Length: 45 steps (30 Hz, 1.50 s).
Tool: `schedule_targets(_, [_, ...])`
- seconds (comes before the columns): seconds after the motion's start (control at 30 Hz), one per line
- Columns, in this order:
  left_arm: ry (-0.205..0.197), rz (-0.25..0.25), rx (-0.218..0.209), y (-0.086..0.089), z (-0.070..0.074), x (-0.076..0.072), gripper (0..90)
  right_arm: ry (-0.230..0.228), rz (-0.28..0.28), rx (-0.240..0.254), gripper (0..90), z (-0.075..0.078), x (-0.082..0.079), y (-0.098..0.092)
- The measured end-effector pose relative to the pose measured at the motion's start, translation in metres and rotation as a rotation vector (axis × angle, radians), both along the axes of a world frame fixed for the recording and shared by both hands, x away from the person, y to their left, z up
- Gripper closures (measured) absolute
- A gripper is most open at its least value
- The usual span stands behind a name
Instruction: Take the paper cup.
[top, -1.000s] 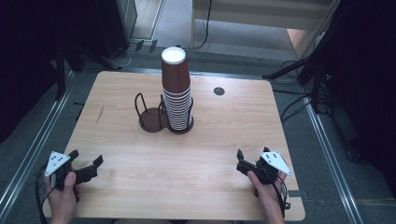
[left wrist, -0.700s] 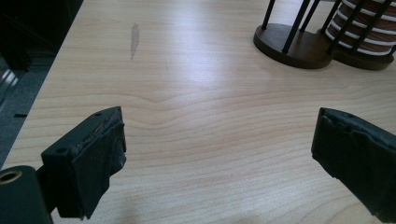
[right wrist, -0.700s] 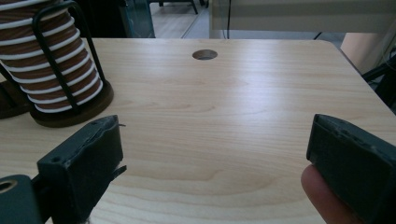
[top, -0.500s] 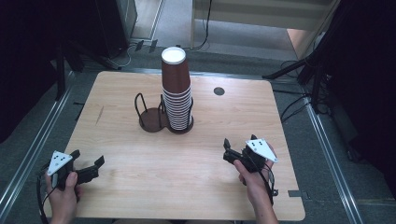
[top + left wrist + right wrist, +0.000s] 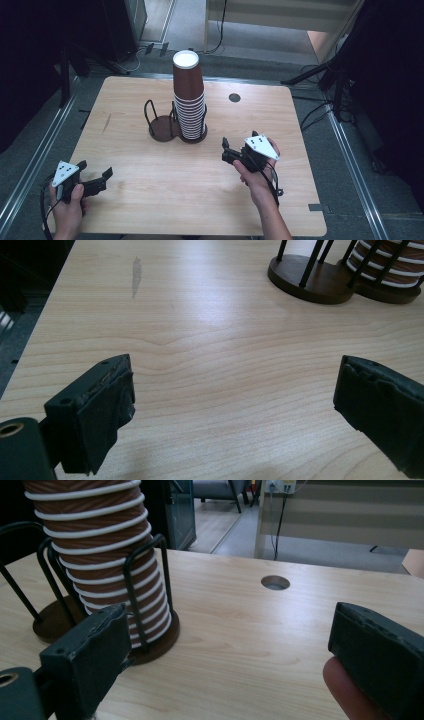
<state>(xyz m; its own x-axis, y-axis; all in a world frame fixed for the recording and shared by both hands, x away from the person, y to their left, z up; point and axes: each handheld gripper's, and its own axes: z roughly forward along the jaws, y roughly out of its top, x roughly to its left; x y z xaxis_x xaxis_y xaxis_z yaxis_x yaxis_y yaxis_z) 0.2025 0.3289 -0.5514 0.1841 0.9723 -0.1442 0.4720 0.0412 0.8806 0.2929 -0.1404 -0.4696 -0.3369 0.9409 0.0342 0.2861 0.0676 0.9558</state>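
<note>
- Brown paper cups with white rims, nested upside down into one tall stack of cups (image 5: 188, 95), stand in the right ring of a two-ring wire cup holder (image 5: 172, 125), around the middle of the tabletop and somewhat nearer its far edge. The black wire uprights hug the lower cups, which is likely why so tall a column stands straight.
- Beside it, the holder's left ring (image 5: 159, 122) has only its dark round base inside, so I judge it the free slot for cups taken off the stack.
- Nearest to the stack, the right gripper (image 5: 228, 151) hovers over the tabletop between the holder and the right edge, its jaws pointed at the lower cups. In the right gripper view they stand wide apart with nothing between them, and the stack (image 5: 100, 555) rises just past the left jaw; that fits an approach to grip a cup, not yet a touch.
- A fingertip (image 5: 345, 690) of the holding hand lies against the right jaw's underside.
- Well apart, the left gripper (image 5: 97, 181) sits low by the near left corner, jaws wide and empty, aimed across bare wood toward the holder (image 5: 320, 275); it looks parked.
- A small round hole (image 5: 234, 97) pierces the wooden table (image 5: 150, 200) near its far right corner.
</note>
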Motion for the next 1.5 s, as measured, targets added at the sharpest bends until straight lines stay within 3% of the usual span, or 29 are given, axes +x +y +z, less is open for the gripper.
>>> schedule_targets(0.6, [0.018,-0.018,-0.008,0.000,0.000,0.003,3.9,-0.010,0.049,0.006,3.5,0.002,0.017,0.045])
schedule_targets(1.5, [0.020,-0.030,-0.011,0.001,0.000,0.003,3.9,-0.044,0.118,0.030,0.0,0.040,0.037,0.084])
